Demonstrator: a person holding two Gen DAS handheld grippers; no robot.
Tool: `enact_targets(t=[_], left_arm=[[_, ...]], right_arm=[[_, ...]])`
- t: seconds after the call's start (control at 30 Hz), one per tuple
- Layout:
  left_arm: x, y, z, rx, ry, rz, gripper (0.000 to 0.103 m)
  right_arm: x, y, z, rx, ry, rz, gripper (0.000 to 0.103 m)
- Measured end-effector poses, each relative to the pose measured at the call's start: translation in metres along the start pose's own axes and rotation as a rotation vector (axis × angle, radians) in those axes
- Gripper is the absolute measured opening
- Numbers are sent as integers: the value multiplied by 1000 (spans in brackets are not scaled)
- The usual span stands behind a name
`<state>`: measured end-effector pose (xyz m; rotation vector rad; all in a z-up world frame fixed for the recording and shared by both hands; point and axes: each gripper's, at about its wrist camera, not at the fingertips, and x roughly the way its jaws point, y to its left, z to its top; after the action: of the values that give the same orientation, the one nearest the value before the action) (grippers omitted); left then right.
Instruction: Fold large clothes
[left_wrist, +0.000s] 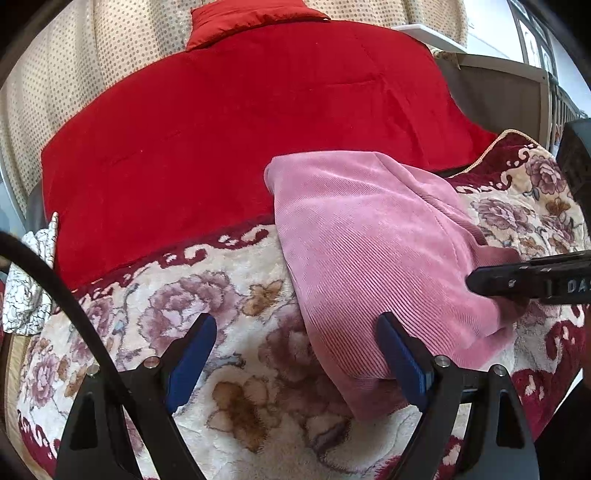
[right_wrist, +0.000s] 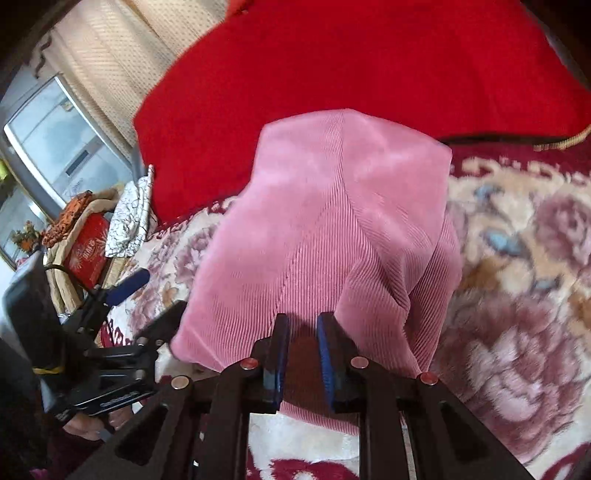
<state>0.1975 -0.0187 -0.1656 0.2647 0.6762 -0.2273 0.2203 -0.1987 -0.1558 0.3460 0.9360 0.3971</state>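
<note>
Now | left hand-held gripper (left_wrist: 297, 334) wide open | right hand-held gripper (right_wrist: 301, 328) pinching pink garment (right_wrist: 332, 229)

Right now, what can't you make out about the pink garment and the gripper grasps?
- Pink garment: its type is hidden by folds in both views.
- Right gripper: blurred in the right wrist view; actual pinch unclear.
- Left gripper: open; the garment's underside is hidden.

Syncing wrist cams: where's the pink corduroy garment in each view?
Left wrist: pink corduroy garment sits right of centre, its near edge by the left gripper.
Right wrist: fills the centre, its near edge between the right gripper fingers.
Shared landmark: red quilt behind it.
</note>
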Motion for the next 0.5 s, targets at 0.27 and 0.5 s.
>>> enact_targets(t=[0.27,0.5], left_arm=[[0,2,0,-10,1,-3,89],[0,0,0,-8,1,0,89]], right_arm=[[-29,-9,3,49,-69,73,20],[-8,-11,-1,41,5,49,19]])
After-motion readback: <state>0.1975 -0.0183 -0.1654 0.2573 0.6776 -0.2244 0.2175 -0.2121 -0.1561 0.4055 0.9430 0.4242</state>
